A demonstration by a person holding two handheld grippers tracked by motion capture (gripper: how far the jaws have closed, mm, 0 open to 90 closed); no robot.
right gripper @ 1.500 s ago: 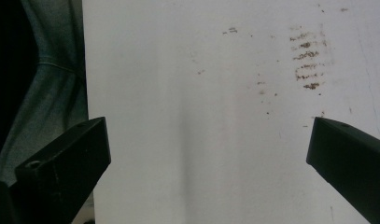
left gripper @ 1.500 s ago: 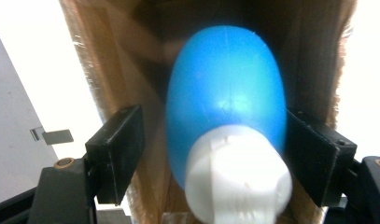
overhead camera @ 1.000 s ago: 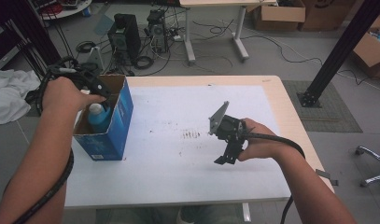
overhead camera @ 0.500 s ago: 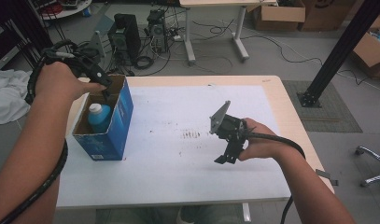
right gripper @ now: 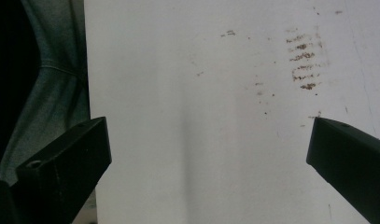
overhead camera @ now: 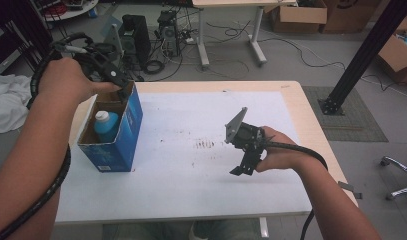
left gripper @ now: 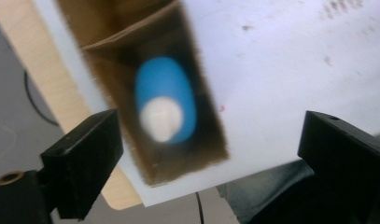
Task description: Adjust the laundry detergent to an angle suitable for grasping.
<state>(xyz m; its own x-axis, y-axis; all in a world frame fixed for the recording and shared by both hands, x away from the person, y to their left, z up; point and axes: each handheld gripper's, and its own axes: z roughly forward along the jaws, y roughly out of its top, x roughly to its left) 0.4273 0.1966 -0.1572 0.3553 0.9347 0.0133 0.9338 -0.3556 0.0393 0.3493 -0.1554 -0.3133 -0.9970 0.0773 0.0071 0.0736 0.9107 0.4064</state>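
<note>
High view: at nine o'clock, the left gripper (overhead camera: 125,92) hangs with fingers wide over the open blue box (overhead camera: 122,137) holding a blue bottle (overhead camera: 106,125). At three o'clock the right gripper (overhead camera: 242,169), fingers wide, hovers above the white tabletop (overhead camera: 191,180).

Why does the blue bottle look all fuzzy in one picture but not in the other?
In the left gripper view the blue bottle and its box are smeared and soft, probably from the camera moving or poor focus; in the high view the same bottle looks much crisper; the right gripper view shows the stains fairly clearly.
</note>
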